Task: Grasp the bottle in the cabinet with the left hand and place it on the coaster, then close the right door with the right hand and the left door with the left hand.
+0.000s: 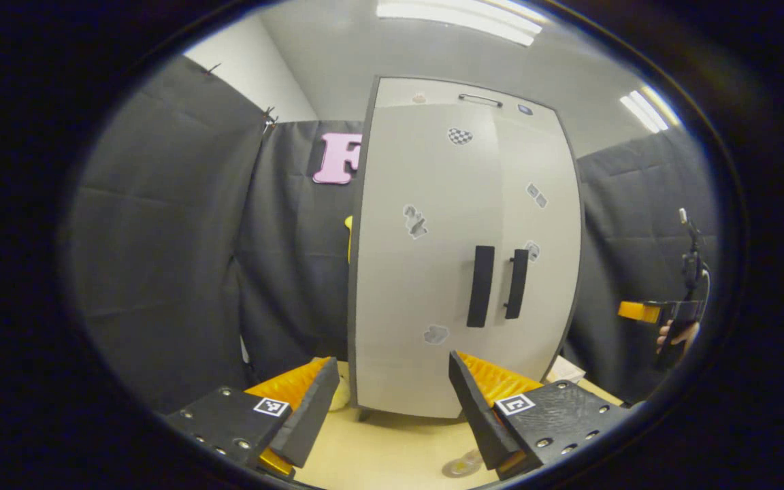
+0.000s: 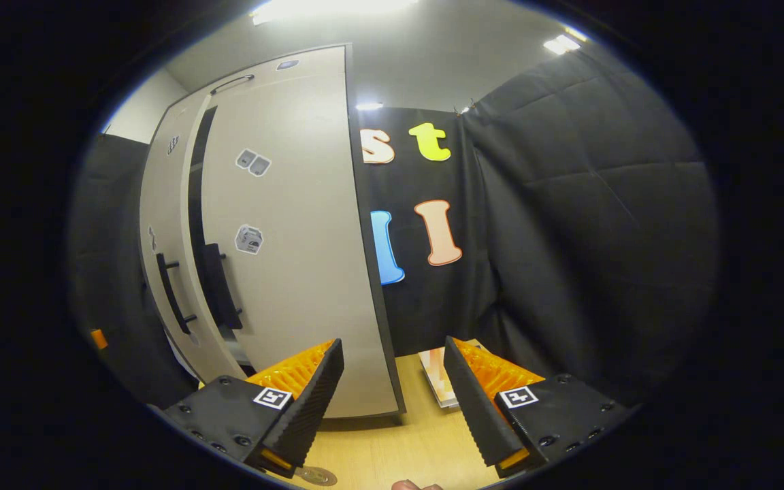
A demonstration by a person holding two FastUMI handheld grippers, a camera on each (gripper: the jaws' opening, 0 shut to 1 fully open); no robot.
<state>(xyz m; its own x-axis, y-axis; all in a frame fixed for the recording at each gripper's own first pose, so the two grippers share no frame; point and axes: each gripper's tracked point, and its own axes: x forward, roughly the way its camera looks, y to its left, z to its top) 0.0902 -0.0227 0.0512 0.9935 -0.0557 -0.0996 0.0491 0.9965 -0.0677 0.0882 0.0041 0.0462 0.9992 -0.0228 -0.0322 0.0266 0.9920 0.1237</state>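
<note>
Cabinet (image 1: pixel 463 252) doors stood nearly shut, bottle unseen; left gripper (image 1: pixel 392 401) and right gripper (image 2: pixel 392 401) jaws gaped apart, empty; progress uncertain.

the pale grey cabinet (image 1: pixel 433 272) stood upright at the back of the wooden tabletop (image 1: pixel 392 456). its left door (image 1: pixel 426 258) and right door (image 1: pixel 535 258), with dark vertical handles, were nearly shut. a thin dark gap showed between them in the right gripper view.
</note>
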